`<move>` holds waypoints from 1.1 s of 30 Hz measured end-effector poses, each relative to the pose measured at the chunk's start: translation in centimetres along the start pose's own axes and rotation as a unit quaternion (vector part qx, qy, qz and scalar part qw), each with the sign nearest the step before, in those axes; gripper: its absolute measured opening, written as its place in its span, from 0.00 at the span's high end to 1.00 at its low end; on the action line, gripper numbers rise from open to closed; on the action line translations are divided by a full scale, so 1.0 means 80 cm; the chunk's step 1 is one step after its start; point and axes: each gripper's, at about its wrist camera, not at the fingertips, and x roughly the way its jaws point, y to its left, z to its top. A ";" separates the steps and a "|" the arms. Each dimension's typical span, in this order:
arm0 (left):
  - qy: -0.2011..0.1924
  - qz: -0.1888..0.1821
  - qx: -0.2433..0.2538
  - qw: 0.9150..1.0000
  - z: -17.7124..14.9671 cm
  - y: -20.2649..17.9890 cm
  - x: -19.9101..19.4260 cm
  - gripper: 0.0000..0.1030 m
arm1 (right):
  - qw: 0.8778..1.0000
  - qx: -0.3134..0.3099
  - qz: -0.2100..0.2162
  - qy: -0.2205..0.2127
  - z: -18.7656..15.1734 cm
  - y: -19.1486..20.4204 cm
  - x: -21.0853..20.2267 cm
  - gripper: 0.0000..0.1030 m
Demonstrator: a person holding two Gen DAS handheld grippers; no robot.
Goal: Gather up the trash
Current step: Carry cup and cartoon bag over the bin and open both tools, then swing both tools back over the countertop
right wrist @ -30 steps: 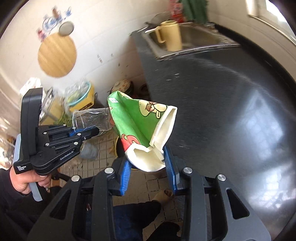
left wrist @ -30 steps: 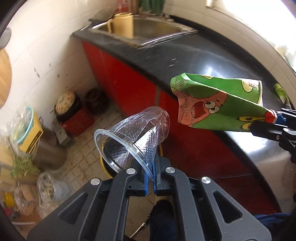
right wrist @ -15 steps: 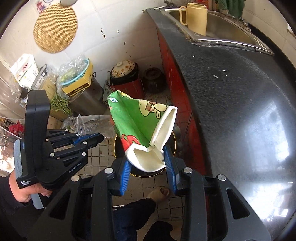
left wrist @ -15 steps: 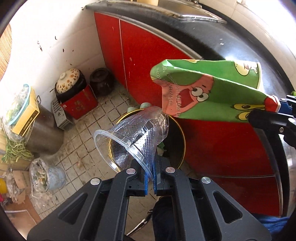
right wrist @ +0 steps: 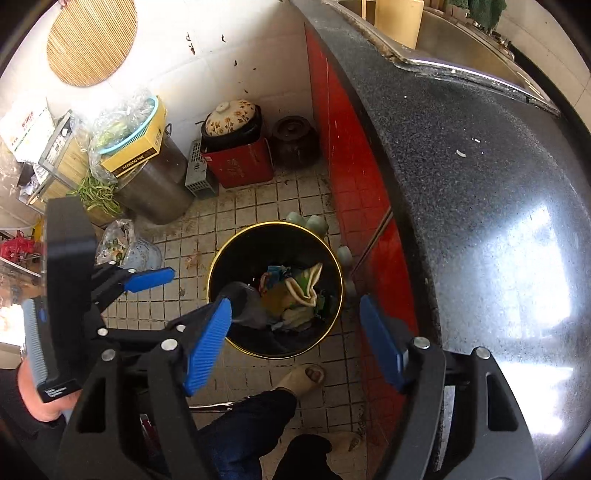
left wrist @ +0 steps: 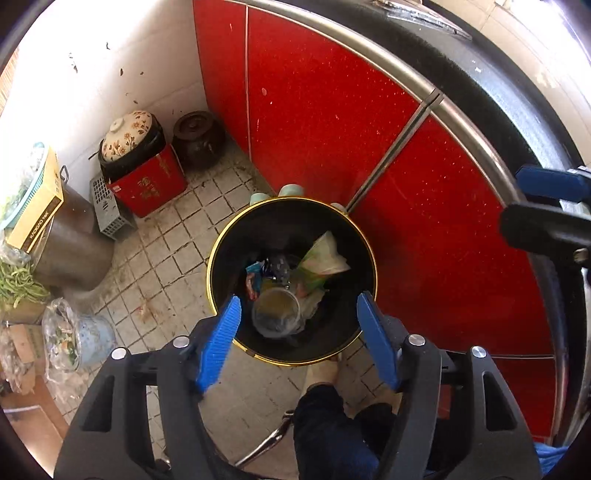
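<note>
Left wrist view, red cabinet (left wrist: 332,122) behind bin (left wrist: 221,254), clay pots (left wrist: 195,140) near

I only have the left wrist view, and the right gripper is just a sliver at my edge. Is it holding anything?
Observer: No. The right gripper has just been opening, and nothing is between its fingers.
Operator: Any trash on the countertop beside it?
Observer: The countertop there shows only a few pale specks.
Operator: And farther back?
Observer: A yellow jug stands in the sink.
</note>
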 end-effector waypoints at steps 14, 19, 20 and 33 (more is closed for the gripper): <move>-0.038 0.026 0.094 0.995 0.002 -0.071 -0.057 0.10 | 0.989 0.110 -0.035 -0.094 -0.071 -0.088 -0.153 0.19; -0.074 -0.023 0.174 0.982 0.014 -0.161 -0.096 0.10 | 0.965 0.199 -0.102 -0.137 -0.152 -0.164 -0.239 0.19; -0.080 -0.033 0.192 0.977 0.016 -0.183 -0.103 0.10 | 0.959 0.217 -0.113 -0.143 -0.168 -0.176 -0.252 0.19; -0.129 -0.190 0.433 0.872 -0.012 -0.521 -0.189 0.10 | 0.832 0.448 -0.262 -0.196 -0.444 -0.285 -0.407 0.19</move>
